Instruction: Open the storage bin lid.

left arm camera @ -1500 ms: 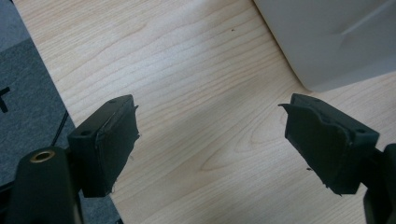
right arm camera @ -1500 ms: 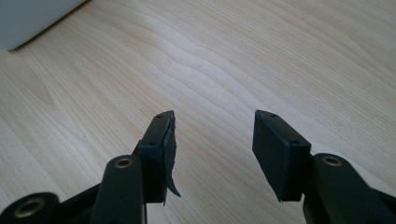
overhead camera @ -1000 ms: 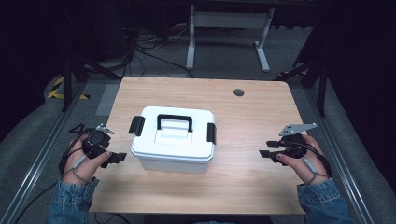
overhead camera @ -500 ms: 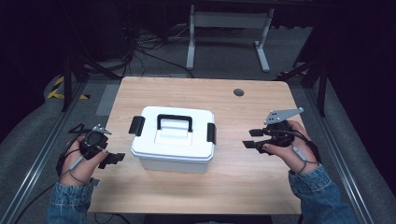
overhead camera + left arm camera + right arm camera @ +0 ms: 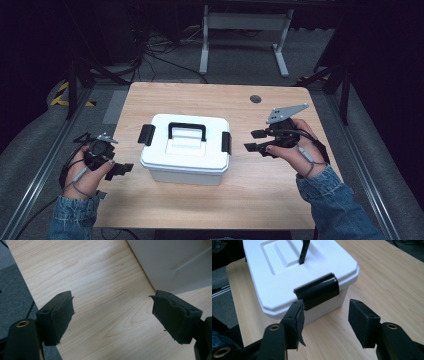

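High view: we see the white box (image 5: 186, 148) mid-table (image 5: 280, 195), lid on, black handle (image 5: 186, 131) lying flat, a black latch (image 5: 226, 142) at each end. Our right gripper (image 5: 256, 140) hangs just beside the right latch, jaws parted; our left gripper (image 5: 121, 169) waits off the box's left end.
Left gripper view: jaws wide apart over bare wood, gripping nothing; the box's white wall (image 5: 175, 262) sits ahead to one side.
Right gripper view: the latch (image 5: 318, 290) lies just ahead of our open jaws.
Step in hand: we judge it is unlatching; we should come in level and hook the latch's lower edge.
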Motion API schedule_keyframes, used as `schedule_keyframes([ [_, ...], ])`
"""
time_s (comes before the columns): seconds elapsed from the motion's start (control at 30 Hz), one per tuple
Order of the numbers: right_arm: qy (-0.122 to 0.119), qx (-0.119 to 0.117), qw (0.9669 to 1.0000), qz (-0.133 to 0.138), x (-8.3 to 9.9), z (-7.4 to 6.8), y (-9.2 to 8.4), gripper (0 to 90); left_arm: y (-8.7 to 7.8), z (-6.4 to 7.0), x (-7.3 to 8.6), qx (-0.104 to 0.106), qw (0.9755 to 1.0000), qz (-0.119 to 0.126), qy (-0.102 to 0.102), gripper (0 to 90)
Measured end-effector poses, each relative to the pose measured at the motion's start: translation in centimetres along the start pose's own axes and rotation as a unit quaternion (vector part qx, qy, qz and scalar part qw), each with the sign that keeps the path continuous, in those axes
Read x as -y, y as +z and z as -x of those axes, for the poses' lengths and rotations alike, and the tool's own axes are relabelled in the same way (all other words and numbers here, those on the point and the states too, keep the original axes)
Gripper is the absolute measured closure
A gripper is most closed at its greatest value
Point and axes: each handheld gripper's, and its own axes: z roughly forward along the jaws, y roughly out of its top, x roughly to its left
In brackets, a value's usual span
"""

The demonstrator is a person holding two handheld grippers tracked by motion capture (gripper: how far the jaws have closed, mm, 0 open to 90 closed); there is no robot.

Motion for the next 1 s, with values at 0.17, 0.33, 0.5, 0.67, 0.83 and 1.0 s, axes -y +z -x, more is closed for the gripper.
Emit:
schedule_keyframes([
  [0.17,-0.013,-0.003,0.9999,-0.006,-1.3,-0.2,0.6,47.6,-0.1,0.0,0.2,0.002,1.0,-0.002,-0.003,17.9],
  [0.33,-0.021,-0.011,0.9997,-0.01,-2.4,-0.2,1.2,47.0,-0.2,0.0,0.5,0.001,1.0,-0.001,-0.004,18.0],
  [0.5,-0.032,-0.019,0.9992,-0.013,-4.0,0.1,2.4,46.3,-0.6,0.0,1.7,-0.007,0.9998,-0.005,-0.018,18.0],
  [0.67,-0.046,-0.026,0.9985,-0.016,-5.2,0.3,3.6,45.3,-0.8,0.2,2.4,-0.011,0.9997,-0.011,-0.018,18.0],
  [0.83,-0.062,-0.034,0.9972,-0.025,-6.3,0.1,5.0,45.4,-0.9,0.3,2.7,-0.011,0.9997,-0.011,-0.017,17.9],
  [1.0,-0.072,-0.046,0.9959,-0.028,-7.5,-0.2,6.3,45.4,-1.0,0.2,2.8,-0.012,0.9997,-0.012,-0.017,17.9],
])
